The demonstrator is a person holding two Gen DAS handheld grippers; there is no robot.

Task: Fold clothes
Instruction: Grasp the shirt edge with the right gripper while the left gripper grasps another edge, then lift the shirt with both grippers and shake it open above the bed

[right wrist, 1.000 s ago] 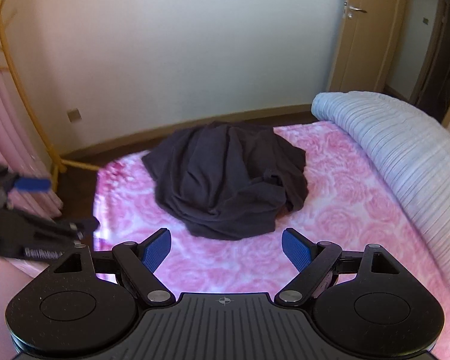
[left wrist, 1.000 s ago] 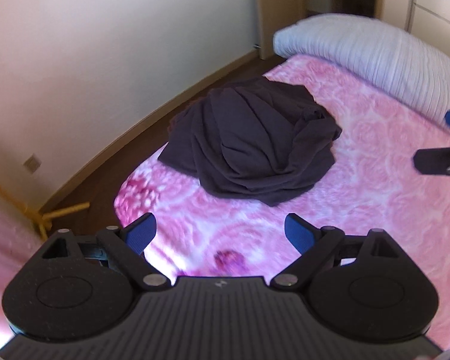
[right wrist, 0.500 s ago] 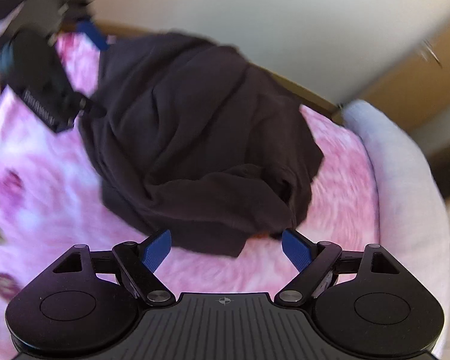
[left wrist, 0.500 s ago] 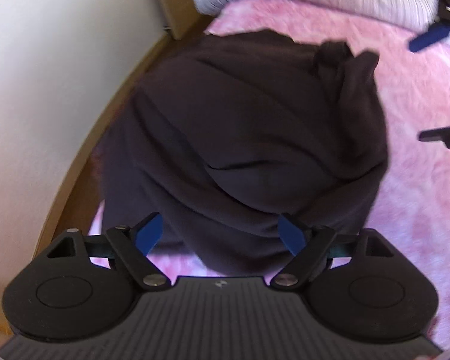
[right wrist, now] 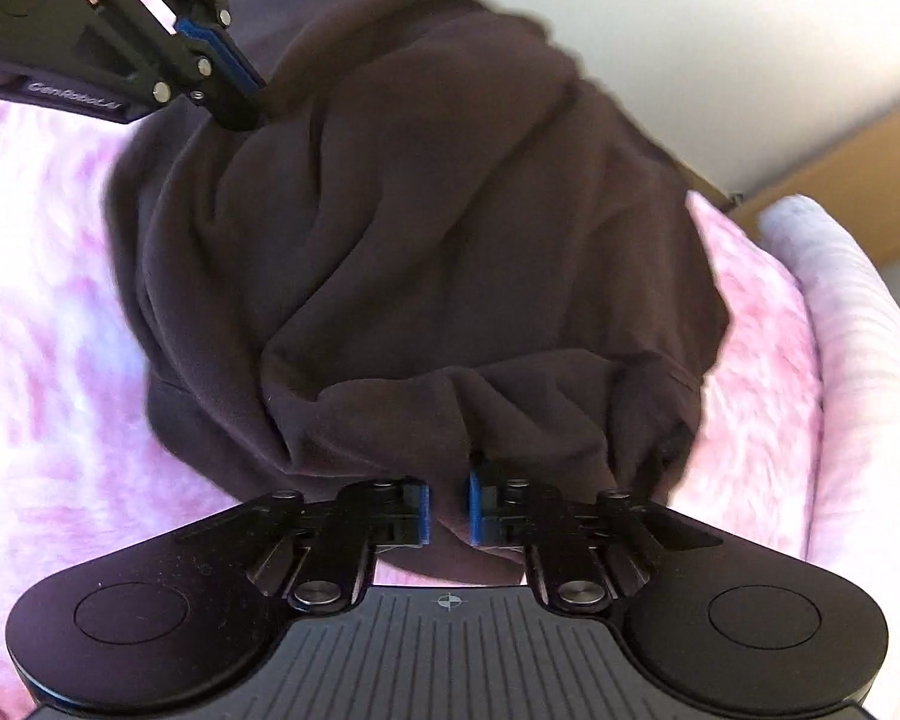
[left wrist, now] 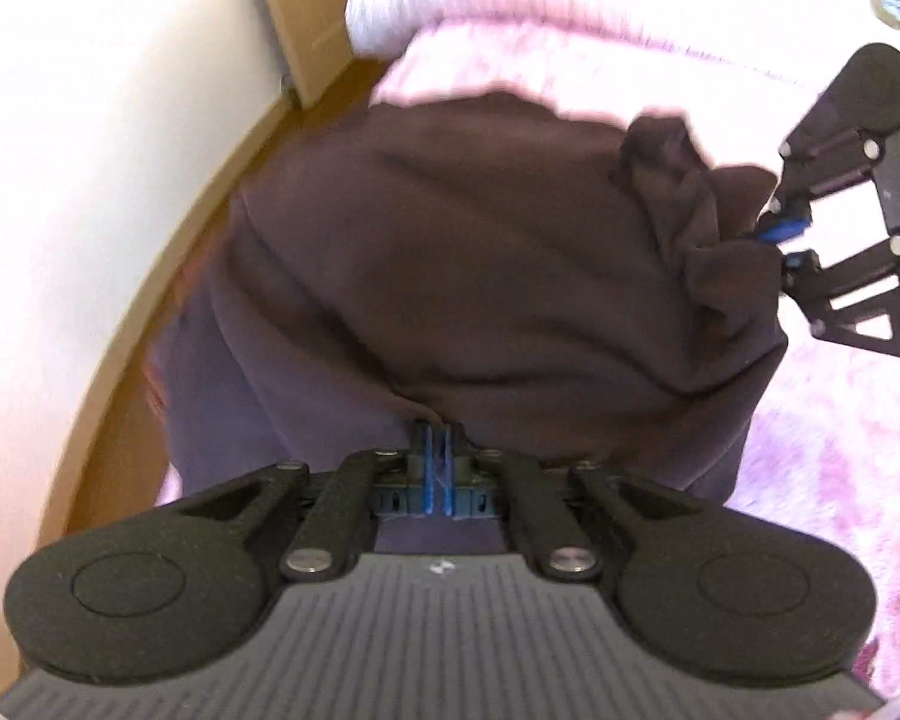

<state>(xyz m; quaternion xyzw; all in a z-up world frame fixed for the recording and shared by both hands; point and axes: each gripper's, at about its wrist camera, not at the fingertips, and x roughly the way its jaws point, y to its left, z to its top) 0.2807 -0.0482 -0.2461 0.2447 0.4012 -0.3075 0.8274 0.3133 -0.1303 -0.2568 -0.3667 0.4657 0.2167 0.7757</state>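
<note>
A dark crumpled garment (left wrist: 480, 252) lies in a heap on the pink flowered bedspread (left wrist: 840, 420). My left gripper (left wrist: 438, 462) is shut, its blue pads pressed together on the garment's near edge. In the right wrist view the same garment (right wrist: 420, 210) fills the middle. There, my right gripper (right wrist: 448, 507) is shut on a fold of its near edge, with cloth filling the narrow gap between the pads. The left gripper (right wrist: 234, 66) shows at the top left, pinching the far side. The right gripper (left wrist: 780, 246) shows at the right, gripping a bunched fold.
The bedspread (right wrist: 48, 300) runs on around the heap. A pale ribbed pillow or rolled duvet (left wrist: 402, 6) lies at the head of the bed (right wrist: 840, 312). A white wall (left wrist: 90, 150) and a strip of wooden floor (left wrist: 168, 276) border the bed's side.
Both grippers moved in onto the garment from opposite sides and went from open to shut on its edges. The cloth now bunches at each grip.
</note>
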